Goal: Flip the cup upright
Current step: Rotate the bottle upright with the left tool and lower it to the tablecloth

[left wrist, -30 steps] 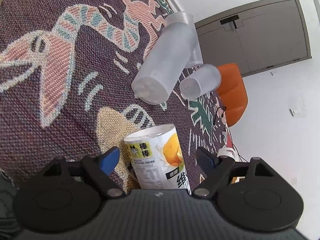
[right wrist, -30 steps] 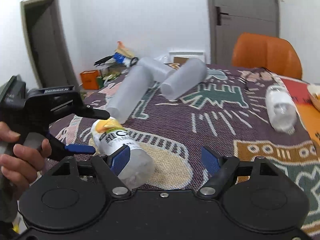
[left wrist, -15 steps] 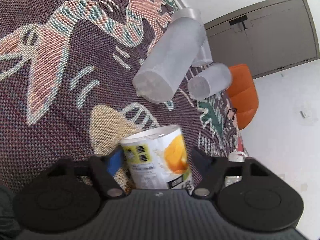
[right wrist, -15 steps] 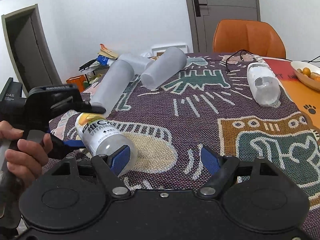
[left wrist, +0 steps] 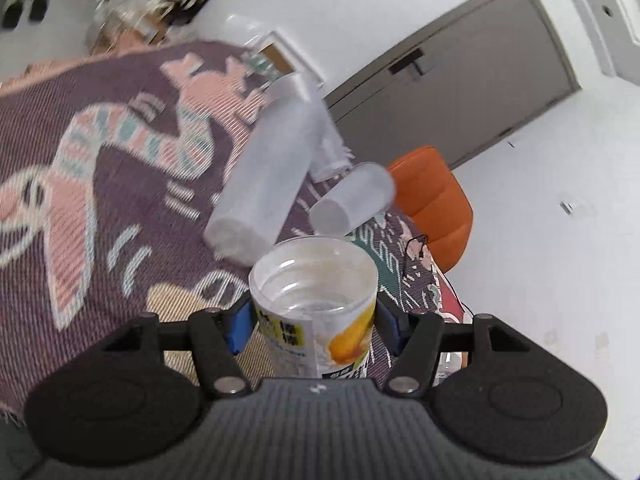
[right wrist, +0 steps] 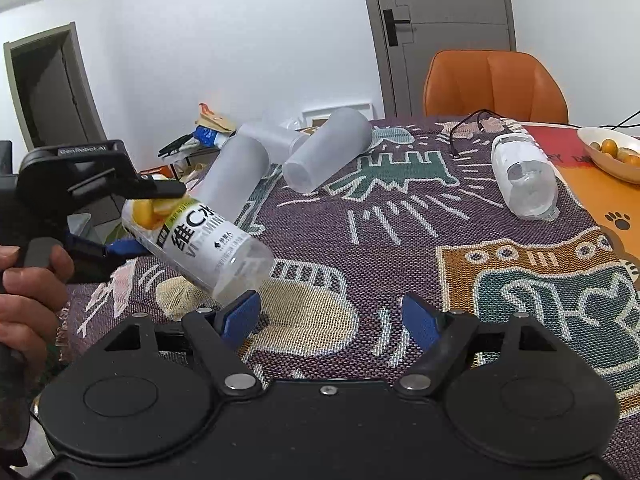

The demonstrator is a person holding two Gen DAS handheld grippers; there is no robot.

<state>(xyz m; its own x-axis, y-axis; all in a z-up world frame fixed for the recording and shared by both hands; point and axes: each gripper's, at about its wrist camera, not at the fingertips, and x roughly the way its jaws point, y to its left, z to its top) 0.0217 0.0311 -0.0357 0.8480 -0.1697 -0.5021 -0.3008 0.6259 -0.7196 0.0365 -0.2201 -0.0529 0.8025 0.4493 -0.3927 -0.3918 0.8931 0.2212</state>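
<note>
My left gripper (left wrist: pixel 314 320) is shut on a clear cup (left wrist: pixel 316 300) made from a cut bottle, with a white label showing a yellow fruit. In the right wrist view the cup (right wrist: pixel 200 244) hangs tilted above the patterned cloth (right wrist: pixel 360 240), clear base pointing down and to the right, held by the left gripper (right wrist: pixel 132 216) at far left. My right gripper (right wrist: pixel 332 316) is open and empty, low over the cloth near the front, its left fingertip just below the cup's base.
Three frosted cups lie on their sides at the back: a tall one (right wrist: pixel 236 172), a shorter one (right wrist: pixel 328 152) and one behind (right wrist: pixel 268 136). A clear bottle (right wrist: pixel 524 176) lies at right. A bowl of fruit (right wrist: pixel 612 152) and an orange chair (right wrist: pixel 496 84) stand beyond.
My left gripper has closed on the labelled cup and lifted it off the cloth, turning its open mouth toward the left camera. The right gripper has stayed open.
</note>
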